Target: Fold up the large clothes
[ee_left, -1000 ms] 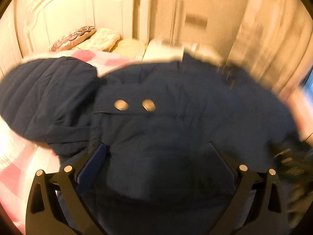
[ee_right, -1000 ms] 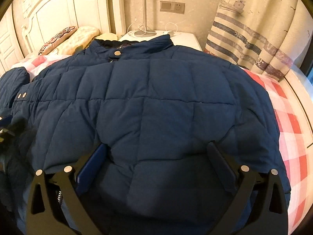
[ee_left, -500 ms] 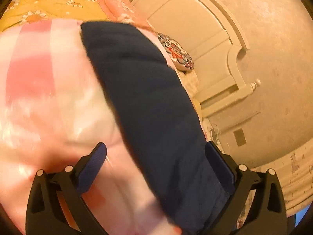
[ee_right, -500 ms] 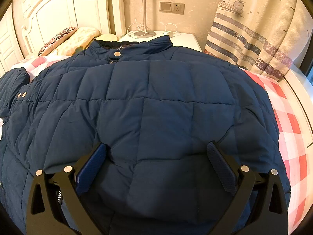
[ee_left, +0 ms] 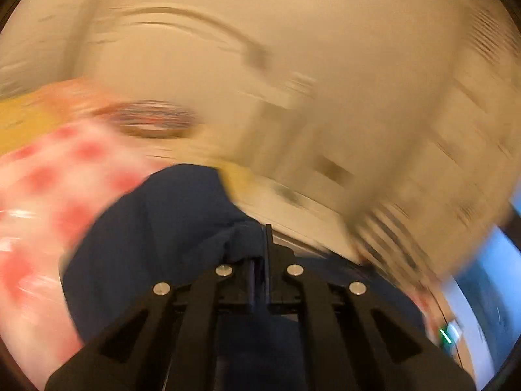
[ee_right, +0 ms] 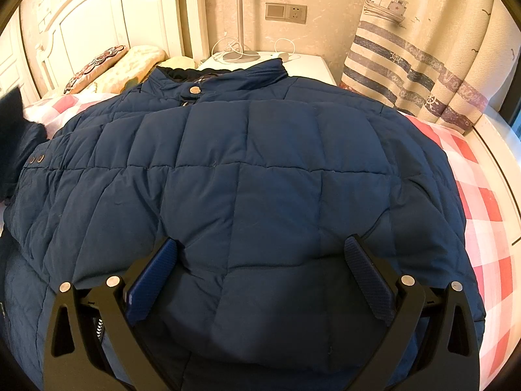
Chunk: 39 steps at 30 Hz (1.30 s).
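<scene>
A navy quilted puffer jacket [ee_right: 254,176] lies spread on the bed, collar toward the headboard. My right gripper [ee_right: 260,260] is open over its lower middle, holding nothing. My left gripper [ee_left: 259,260] is shut on a bunch of the jacket's navy fabric [ee_left: 162,228], apparently the sleeve; this view is heavily motion-blurred. In the right wrist view the lifted sleeve [ee_right: 13,120] shows at the far left edge.
The bed has a pink-and-white checked sheet [ee_right: 482,215]. Pillows [ee_right: 107,68] lie against the white headboard [ee_right: 107,16]. A white nightstand [ee_right: 293,62] with a lamp base and cables stands behind the collar. A striped curtain [ee_right: 423,49] hangs at right.
My left gripper has gone from open over the sleeve to shut on its fabric and is swinging fast. The sleeve has lifted at the left. My right gripper has stayed still.
</scene>
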Available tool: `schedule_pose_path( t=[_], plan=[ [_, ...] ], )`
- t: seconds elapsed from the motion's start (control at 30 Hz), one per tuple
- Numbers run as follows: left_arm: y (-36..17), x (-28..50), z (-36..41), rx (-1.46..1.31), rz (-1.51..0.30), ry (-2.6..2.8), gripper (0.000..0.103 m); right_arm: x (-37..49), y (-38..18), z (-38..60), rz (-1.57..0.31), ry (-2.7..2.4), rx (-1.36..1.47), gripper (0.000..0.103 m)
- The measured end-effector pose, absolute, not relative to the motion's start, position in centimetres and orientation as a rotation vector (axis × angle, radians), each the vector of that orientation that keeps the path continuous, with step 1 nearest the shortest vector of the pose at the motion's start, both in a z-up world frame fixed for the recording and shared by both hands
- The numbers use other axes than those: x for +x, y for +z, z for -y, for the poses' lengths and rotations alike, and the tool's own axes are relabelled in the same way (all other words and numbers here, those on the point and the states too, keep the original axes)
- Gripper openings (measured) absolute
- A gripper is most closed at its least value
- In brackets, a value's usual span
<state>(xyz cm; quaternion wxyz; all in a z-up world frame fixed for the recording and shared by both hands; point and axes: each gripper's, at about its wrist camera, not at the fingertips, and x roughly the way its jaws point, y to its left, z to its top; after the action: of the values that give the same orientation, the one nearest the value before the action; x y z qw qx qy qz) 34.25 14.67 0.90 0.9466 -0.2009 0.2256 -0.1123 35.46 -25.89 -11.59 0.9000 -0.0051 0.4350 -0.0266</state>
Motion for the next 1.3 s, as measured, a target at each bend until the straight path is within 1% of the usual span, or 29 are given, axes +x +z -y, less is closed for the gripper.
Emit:
schedule_pose_path(
  t=[0.07, 0.13, 0.17, 0.23, 0.27, 0.3, 0.33, 0.37, 0.4, 0.43, 0.47, 0.5, 0.53, 0.57, 0.6, 0.63, 0.7, 0.8, 0.87, 0.97, 1.0, 1.07, 1.1, 1.13, 1.17, 1.2, 1.3],
  plan=[
    [0.6, 33.7, -8.8, -0.368, -0.506, -0.387, 0.004, 35.4, -11.6, 25.9, -0.901, -0.054, -0.009, 0.098],
    [-1.3, 33.4, -2.6, -0.297, -0.591, -0.489, 0.004, 35.5, -11.7, 26.0, -0.902, -0.049, 0.0, 0.098],
    [-2.4, 33.6, -0.3, -0.256, -0.625, -0.495, 0.006, 35.5, -11.7, 26.1, -0.903, -0.046, 0.006, 0.098],
    [-5.8, 34.4, 3.7, -0.204, -0.744, -0.516, 0.014, 35.5, -11.7, 26.2, -0.903, -0.042, 0.013, 0.098],
    [-7.9, 35.0, 5.2, -0.193, -0.828, -0.534, 0.026, 35.6, -11.7, 26.2, -0.903, -0.04, 0.017, 0.098],
    [-9.0, 35.4, 5.8, -0.182, -0.862, -0.54, 0.036, 35.6, -11.7, 26.3, -0.901, -0.037, 0.022, 0.099],
    [-9.5, 35.1, 6.4, -0.158, -0.868, -0.543, 0.036, 35.6, -11.7, 26.3, -0.902, -0.033, 0.029, 0.099],
    [-9.5, 34.7, 6.5, -0.125, -0.859, -0.542, 0.04, 35.6, -11.7, 26.4, -0.902, -0.032, 0.031, 0.099],
    [-8.7, 33.9, 6.6, -0.093, -0.847, -0.559, 0.054, 35.6, -11.7, 26.4, -0.901, -0.032, 0.033, 0.099],
    [-7.8, 33.3, 6.5, -0.082, -0.833, -0.581, 0.062, 35.6, -11.7, 26.4, -0.9, -0.03, 0.036, 0.099],
    [-6.2, 31.8, 5.9, -0.074, -0.79, -0.613, 0.072, 35.5, -11.7, 26.4, -0.899, -0.03, 0.038, 0.099],
    [-5.1, 30.4, 5.8, -0.07, -0.752, -0.626, 0.079, 35.5, -11.7, 26.4, -0.898, -0.029, 0.041, 0.099],
    [-3.7, 28.9, 5.1, -0.062, -0.684, -0.643, 0.084, 35.5, -11.6, 26.4, -0.897, -0.029, 0.042, 0.099],
    [-2.5, 27.4, 4.1, -0.06, -0.624, -0.651, 0.092, 35.5, -11.6, 26.4, -0.897, -0.029, 0.041, 0.099],
    [-1.5, 26.4, 2.7, -0.08, -0.562, -0.641, 0.095, 35.5, -11.6, 26.4, -0.896, -0.029, 0.041, 0.099],
    [-1.1, 26.0, 1.2, -0.117, -0.532, -0.615, 0.095, 35.5, -11.6, 26.4, -0.896, -0.03, 0.04, 0.099],
    [-1.7, 26.5, -2.4, -0.223, -0.53, -0.516, 0.094, 35.4, -11.6, 26.3, -0.894, -0.031, 0.039, 0.098],
    [-4.2, 26.7, -8.9, -0.468, -0.58, -0.294, 0.093, 35.5, -11.6, 26.2, -0.895, -0.033, 0.037, 0.098],
    [-5.4, 27.0, -10.4, -0.557, -0.587, -0.301, 0.092, 35.5, -11.6, 26.2, -0.895, -0.036, 0.032, 0.098],
    [-4.3, 27.1, -7.7, -0.438, -0.565, -0.328, 0.089, 35.5, -11.6, 26.0, -0.895, -0.049, 0.016, 0.098],
    [-3.6, 27.7, -5.7, -0.398, -0.554, -0.36, 0.087, 35.5, -11.6, 25.9, -0.895, -0.051, 0.013, 0.098],
    [-2.2, 28.9, -2.1, -0.348, -0.553, -0.433, 0.088, 35.4, -11.5, 25.8, -0.892, -0.056, 0.011, 0.098],
    [-1.9, 29.7, -0.1, -0.318, -0.568, -0.463, 0.091, 35.4, -11.5, 25.9, -0.89, -0.059, 0.011, 0.098],
    [-1.9, 30.7, 2.2, -0.281, -0.612, -0.49, 0.093, 35.3, -11.5, 26.0, -0.889, -0.06, 0.011, 0.098],
    [-2.3, 32.1, 5.2, -0.221, -0.699, -0.512, 0.096, 35.3, -11.5, 26.0, -0.889, -0.061, 0.011, 0.098],
    [-2.0, 32.0, 7.4, -0.158, -0.754, -0.502, 0.096, 35.3, -11.5, 26.0, -0.891, -0.061, 0.013, 0.098],
    [-2.0, 31.8, 12.9, 0.108, -0.804, -0.416, 0.096, 35.3, -11.6, 26.0, -0.893, -0.056, 0.021, 0.098]
  ],
)
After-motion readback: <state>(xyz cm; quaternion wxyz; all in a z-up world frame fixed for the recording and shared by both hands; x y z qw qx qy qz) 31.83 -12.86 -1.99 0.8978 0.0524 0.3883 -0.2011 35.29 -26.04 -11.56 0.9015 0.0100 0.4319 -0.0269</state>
